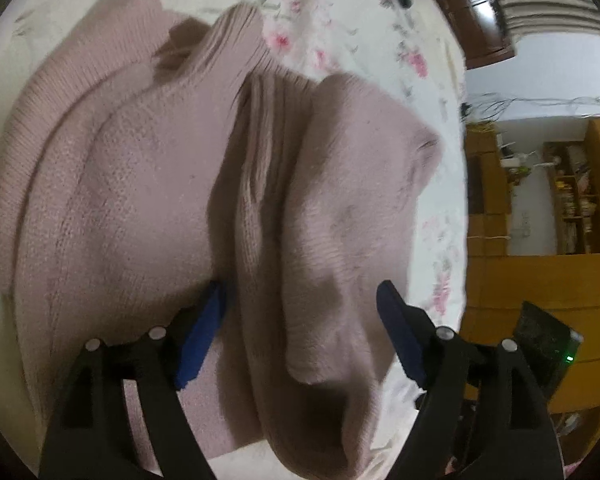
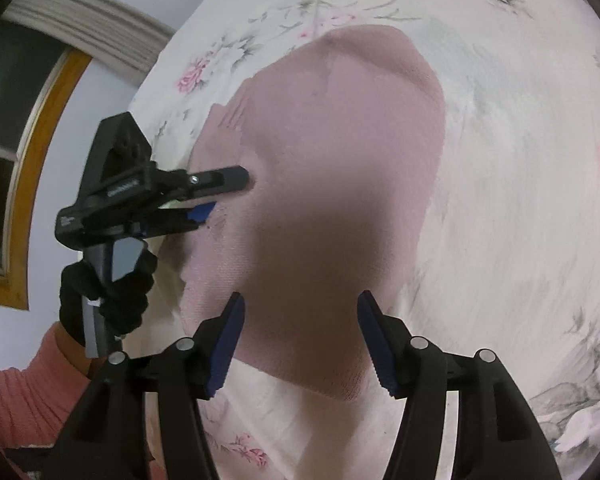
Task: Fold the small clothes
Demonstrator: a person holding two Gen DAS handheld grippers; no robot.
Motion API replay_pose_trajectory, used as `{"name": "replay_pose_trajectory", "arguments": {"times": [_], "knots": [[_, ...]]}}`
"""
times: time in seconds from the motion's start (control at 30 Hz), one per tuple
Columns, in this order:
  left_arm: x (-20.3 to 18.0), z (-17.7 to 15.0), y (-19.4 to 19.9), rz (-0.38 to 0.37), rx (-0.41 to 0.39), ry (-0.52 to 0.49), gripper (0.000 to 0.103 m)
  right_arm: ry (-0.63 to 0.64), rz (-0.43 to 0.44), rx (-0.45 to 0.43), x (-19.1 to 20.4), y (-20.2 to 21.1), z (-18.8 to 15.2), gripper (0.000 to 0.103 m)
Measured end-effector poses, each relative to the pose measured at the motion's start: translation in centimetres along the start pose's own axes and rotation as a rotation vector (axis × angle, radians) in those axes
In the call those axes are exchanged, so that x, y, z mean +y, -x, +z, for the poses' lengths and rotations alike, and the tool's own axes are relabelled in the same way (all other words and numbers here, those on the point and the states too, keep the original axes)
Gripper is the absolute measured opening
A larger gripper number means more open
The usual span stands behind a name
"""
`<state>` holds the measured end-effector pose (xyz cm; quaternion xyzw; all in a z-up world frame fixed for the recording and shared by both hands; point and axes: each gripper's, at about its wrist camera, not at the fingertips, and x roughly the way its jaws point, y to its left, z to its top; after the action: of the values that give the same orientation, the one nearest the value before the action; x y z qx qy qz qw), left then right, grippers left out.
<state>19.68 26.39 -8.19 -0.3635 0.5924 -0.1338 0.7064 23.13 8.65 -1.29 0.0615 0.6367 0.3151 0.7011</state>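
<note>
A dusty-pink knit garment [image 1: 148,184] lies bunched in thick folds on a floral bedsheet [image 1: 340,28]. My left gripper [image 1: 300,312] is open, its blue pads [image 1: 202,336] wide apart and astride a raised fold of the knit. From the right wrist the garment [image 2: 340,152] looks like a compact folded shape, and the left gripper [image 2: 224,196] reaches in at its left edge. My right gripper [image 2: 300,320] is open just above the garment's near edge, with nothing gripped and its shadow falling on the cloth.
A black-gloved hand [image 2: 108,292] and a salmon sleeve [image 2: 16,396] hold the left tool. The bed edge runs beside a wooden cabinet [image 1: 540,276] and shelves [image 1: 572,196]. A wood-framed window [image 2: 16,160] stands at the left. A dark device with a green light [image 1: 548,344] sits low right.
</note>
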Motion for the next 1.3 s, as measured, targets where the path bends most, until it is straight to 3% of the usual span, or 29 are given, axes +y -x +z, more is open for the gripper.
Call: {"name": "replay_pose_trajectory", "arguments": {"times": [0.1, 0.23, 0.37, 0.4, 0.5, 0.7, 1.0, 1.17, 1.3], "knots": [[-1.1, 0.0, -0.7, 0.012, -0.006, -0.019, 0.08, -0.022, -0.005, -0.007, -0.6, -0.3, -0.1, 0.06], [-1.9, -0.2, -1.0, 0.03, -0.019, -0.04, 0.052, -0.05, 0.001, -0.015, -1.5, -0.5, -0.4, 0.06], [-1.8, -0.2, -1.5, 0.028, -0.036, -0.037, 0.037, -0.071, 0.003, -0.019, -2.0, -0.7, -0.6, 0.06], [-1.9, -0.2, -1.4, 0.017, -0.04, -0.04, 0.029, -0.074, 0.002, -0.019, -2.1, -0.8, -0.7, 0.06], [-2.2, -0.5, -0.3, 0.016, -0.074, -0.057, 0.023, -0.088, 0.0, -0.02, -2.3, -0.9, -0.8, 0.06], [-3.3, -0.6, 4.6, -0.072, -0.178, -0.085, 0.019, -0.095, 0.0, -0.029, -2.3, -0.8, -0.9, 0.06], [-3.7, 0.2, 10.5, -0.039, -0.208, -0.181, 0.016, -0.067, 0.016, -0.029, -1.5, -1.1, -1.1, 0.06], [-2.1, 0.4, 11.4, -0.043, -0.206, -0.173, 0.016, -0.066, 0.042, -0.014, -0.8, -2.2, -1.0, 0.061], [0.8, 0.9, 12.2, -0.039, -0.231, -0.105, 0.016, -0.052, 0.071, -0.003, 0.2, -3.1, -0.6, 0.061]]}}
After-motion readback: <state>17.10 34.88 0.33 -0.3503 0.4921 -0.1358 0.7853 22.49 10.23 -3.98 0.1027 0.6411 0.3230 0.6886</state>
